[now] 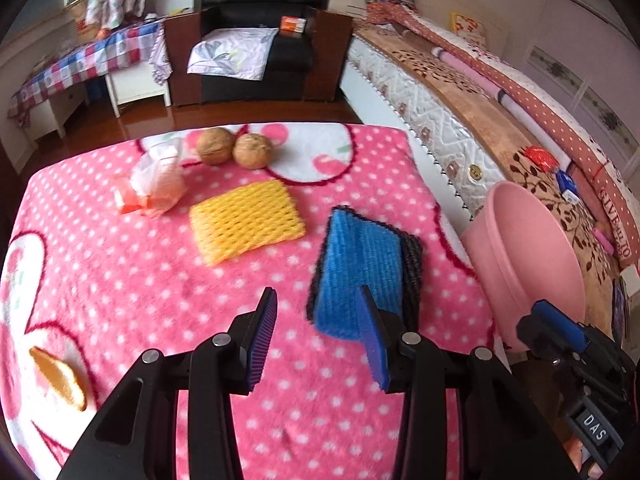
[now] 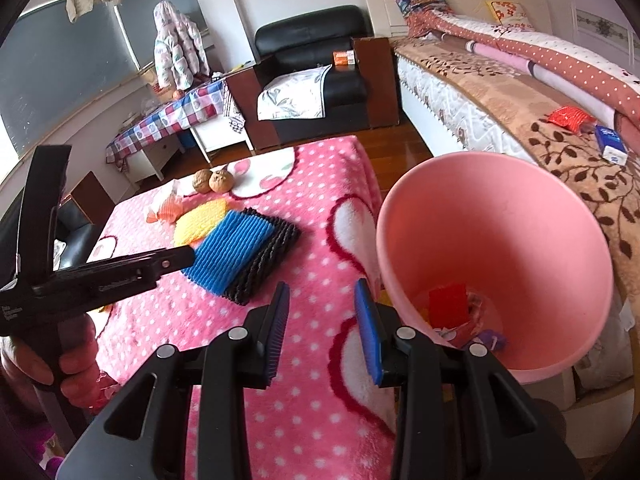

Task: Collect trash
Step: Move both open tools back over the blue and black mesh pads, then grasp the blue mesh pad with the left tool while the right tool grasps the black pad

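On the pink dotted blanket point(image 1: 132, 292) lie a yellow foam net point(image 1: 244, 220), a crumpled plastic wrapper point(image 1: 156, 184), two walnuts point(image 1: 234, 148), an orange peel point(image 1: 60, 376) and a blue pad stacked on a black one point(image 1: 360, 268). My left gripper point(image 1: 318, 340) hovers open and empty just short of the blue pad's near edge. A pink bin point(image 2: 500, 220) stands off the blanket's right edge, with a red wrapper point(image 2: 448, 304) and other scraps at its bottom. My right gripper point(image 2: 324, 336) is open and empty beside the bin's near left wall.
A bed point(image 2: 520, 92) with patterned covers runs along the right, close behind the bin. A black armchair point(image 1: 256, 40) and a checked-cloth table point(image 1: 80, 64) stand beyond the wooden floor point(image 1: 240, 114). A hand point(image 2: 76, 360) holds the left gripper's handle.
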Available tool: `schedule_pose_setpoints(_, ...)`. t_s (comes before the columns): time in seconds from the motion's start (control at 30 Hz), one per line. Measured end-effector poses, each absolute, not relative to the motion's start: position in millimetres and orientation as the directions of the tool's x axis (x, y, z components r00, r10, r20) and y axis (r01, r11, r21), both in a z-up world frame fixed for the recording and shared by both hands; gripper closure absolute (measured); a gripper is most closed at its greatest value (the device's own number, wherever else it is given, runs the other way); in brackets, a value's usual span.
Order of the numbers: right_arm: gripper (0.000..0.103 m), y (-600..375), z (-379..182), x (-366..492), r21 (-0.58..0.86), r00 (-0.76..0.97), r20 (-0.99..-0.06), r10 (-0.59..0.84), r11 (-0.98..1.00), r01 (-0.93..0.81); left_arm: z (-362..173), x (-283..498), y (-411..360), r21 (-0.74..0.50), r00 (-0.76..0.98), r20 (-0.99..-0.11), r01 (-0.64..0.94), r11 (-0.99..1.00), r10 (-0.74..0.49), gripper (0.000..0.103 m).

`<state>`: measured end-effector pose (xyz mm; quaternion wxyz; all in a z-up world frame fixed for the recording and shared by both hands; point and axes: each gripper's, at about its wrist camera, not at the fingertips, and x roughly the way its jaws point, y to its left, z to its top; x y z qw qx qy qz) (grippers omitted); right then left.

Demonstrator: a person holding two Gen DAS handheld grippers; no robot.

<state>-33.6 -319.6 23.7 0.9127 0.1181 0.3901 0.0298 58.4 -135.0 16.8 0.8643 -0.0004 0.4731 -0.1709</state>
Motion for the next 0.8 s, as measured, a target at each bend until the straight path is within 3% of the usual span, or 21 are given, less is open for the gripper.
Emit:
schedule_pose_setpoints(0.33, 0.069, -306.0, 18.5, -24.0, 0.241, 0.676, -0.717, 0.17, 0.971, 0.012, 1.7, 65.5, -142.1, -0.172, 0.464, -0.827, 0.326, 0.93, -0.316, 0.085)
schedule_pose_setpoints(0.4, 0.069, -302.8, 18.2, -23.0, 0.238, 0.673, -0.719, 0.172, 0.971, 0.005, 1.5, 63.8, -140.4, -0.178, 0.467, -0.822, 0.332, 0.926, -0.326, 0.097)
schedule_pose_setpoints(0.8, 0.069, -283.4, 16.7, -0.9, 0.295, 0.646, -0.724, 0.243, 0.955, -0.028, 30.7, 44.1, -101.9, -0.24, 0.54, -0.758, 0.292, 0.926, -0.367, 0.098)
